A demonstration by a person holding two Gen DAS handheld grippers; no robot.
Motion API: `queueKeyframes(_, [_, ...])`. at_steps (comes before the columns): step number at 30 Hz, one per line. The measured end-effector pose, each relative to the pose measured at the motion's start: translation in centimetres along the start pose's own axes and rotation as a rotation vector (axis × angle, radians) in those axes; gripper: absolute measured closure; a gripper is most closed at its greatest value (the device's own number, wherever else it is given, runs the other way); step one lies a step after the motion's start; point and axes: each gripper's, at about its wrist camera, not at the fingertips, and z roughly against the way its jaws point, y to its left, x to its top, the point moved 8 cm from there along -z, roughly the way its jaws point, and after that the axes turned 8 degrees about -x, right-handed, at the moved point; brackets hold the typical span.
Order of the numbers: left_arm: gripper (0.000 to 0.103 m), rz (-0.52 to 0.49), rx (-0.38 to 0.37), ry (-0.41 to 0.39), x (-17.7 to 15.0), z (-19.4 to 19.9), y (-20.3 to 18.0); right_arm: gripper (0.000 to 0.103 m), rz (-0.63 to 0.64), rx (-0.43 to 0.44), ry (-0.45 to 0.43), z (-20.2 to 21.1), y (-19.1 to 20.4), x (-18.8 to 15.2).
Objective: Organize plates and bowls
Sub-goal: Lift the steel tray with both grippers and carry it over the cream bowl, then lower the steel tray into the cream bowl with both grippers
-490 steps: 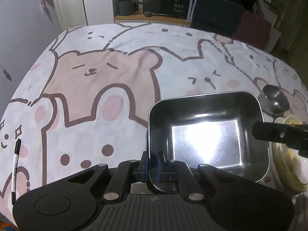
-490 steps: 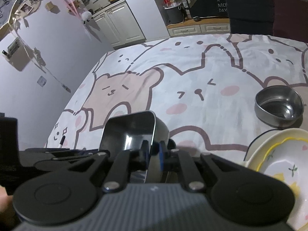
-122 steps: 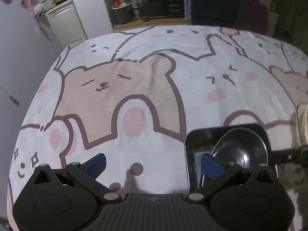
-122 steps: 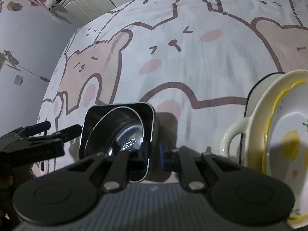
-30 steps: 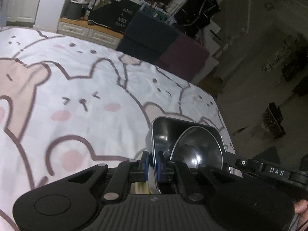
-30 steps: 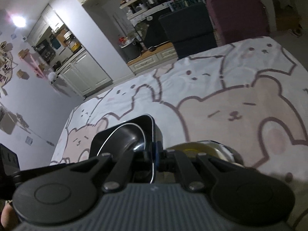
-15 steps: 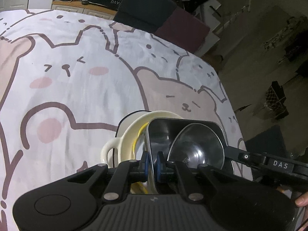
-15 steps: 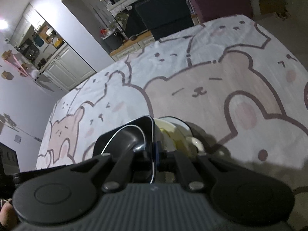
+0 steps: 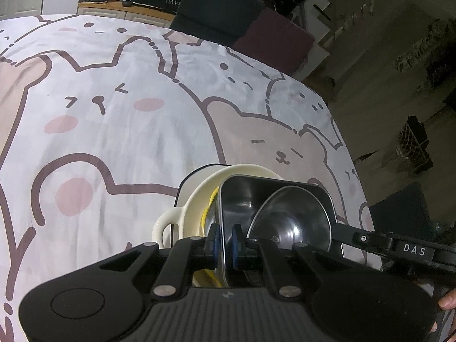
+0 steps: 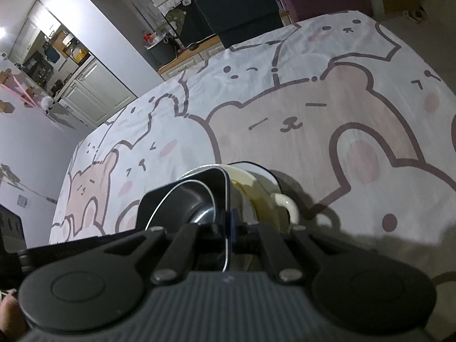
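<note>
Inside, the shiny square steel tray (image 9: 242, 196) holds a round bowl (image 9: 293, 219).

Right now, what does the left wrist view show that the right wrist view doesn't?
Left wrist only: the right hand-held gripper's arm marked DAS reaching in from the right, the round bowl's inside open to view, and the dark floor beyond the table edge.

Right wrist only: the white kitchen cabinets and the cream dish's other handle.

Both: each hand-held gripper (left, right) shut on a wall of the steel tray, the tray over the cream dish, and the bear-print cloth.
</note>
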Motion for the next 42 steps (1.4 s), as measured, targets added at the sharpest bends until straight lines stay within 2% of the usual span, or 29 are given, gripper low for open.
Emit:
queueKeyframes(36, [0.094,-0.016,-0.012,0.004,0.3,0.1,-0.2,0.099,-0.011,-0.044,0.039,-1.5,-0.3,-0.4])
queueKeyframes(42, [0.087,-0.030,-0.007,0.001,0.3,0.3,-0.2,0.095,0.021,-0.070,0.028,-1.1,0.0,-0.5])
